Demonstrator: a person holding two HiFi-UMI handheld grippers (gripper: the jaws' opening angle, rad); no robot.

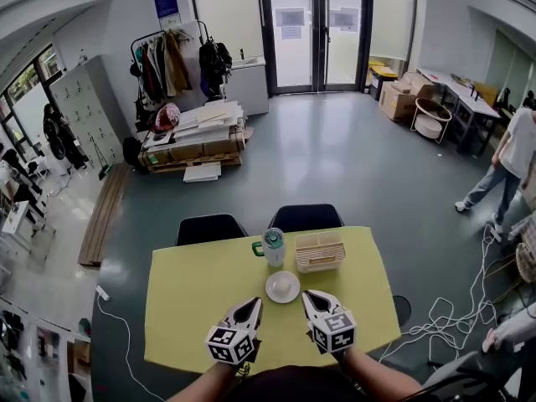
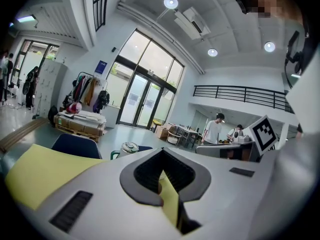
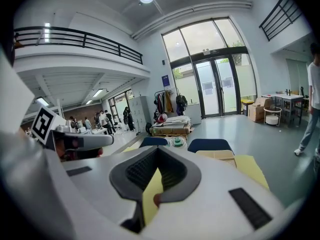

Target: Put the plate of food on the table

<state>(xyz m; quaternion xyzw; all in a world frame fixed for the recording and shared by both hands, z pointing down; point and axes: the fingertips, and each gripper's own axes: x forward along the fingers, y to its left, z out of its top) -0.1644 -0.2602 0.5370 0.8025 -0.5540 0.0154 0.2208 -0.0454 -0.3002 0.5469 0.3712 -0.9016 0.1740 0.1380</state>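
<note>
Plate of food [image 1: 282, 287] sat flat on the yellow surface [image 1: 188, 291], near-centre, just beyond both gripper tips; the food was a pale lump, kind not readable. Green-lidded tumbler [image 1: 273, 247] stood upright just far-left of the plate; slatted basket [image 1: 322, 260] just far-right of it; both close to the plate rim but apart from it. Two dark chairs [image 1: 211, 227] were tucked at the far edge.

Left gripper [image 1: 252, 305] was low over the near part of the surface, jaws brought together, nothing between them, only a yellow sliver of surface showing through; right gripper [image 1: 311, 296] was the same, jaws together and empty, tips a little nearer the plate. Neither touched the plate.

Judgement: the plate looked as good as placed, so the step was either done or a re-grasp was about to begin. If the plate was to be taken up:
- part the jaws before closing in;
- come in low from the near side and pinch the near rim, not the food;
- one gripper on each side of the rim would keep the plate level, as a shallow dish would tip easily;
- avoid sweeping far, since the tumbler could be knocked over and the basket shoved;
- set it down flat and let go only once the base rested fully.
</note>
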